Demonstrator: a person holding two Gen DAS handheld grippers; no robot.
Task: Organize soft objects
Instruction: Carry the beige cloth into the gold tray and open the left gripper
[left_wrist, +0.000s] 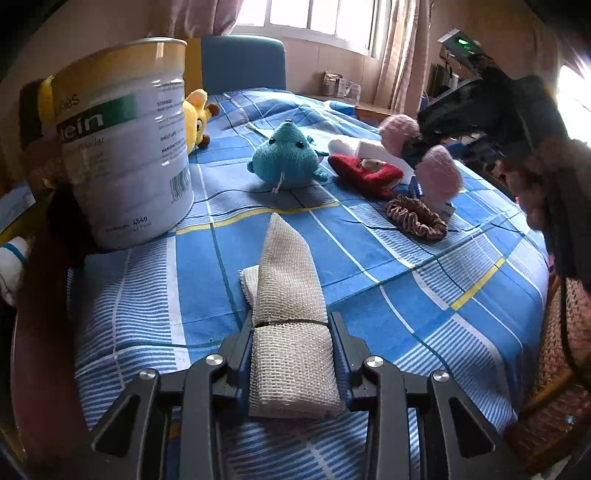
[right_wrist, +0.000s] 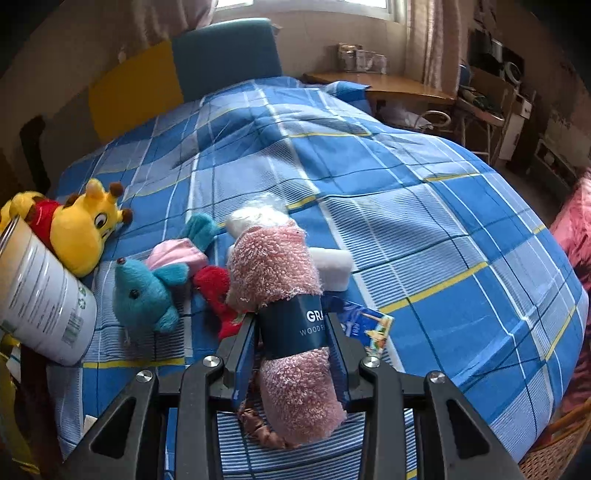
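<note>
Over the bedspread (left_wrist: 388, 295), both grippers level, clamping bandage (left_wrist: 291, 332) and towel (right_wrist: 284, 295).

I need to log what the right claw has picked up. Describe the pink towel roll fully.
The pink towel roll is a fluffy, looped terry cloth rolled into a cylinder, with a dark navy paper band printed in white letters around its middle. The right claw is shut on that band, fingers on either side. It hangs above the blue checked bedspread, over a brown scrunchie.

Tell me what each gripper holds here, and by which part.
Left gripper grips the rolled gauze bandage near its lower end. Right gripper grips the rolled pink towel around its dark paper band, mid-roll.
</note>
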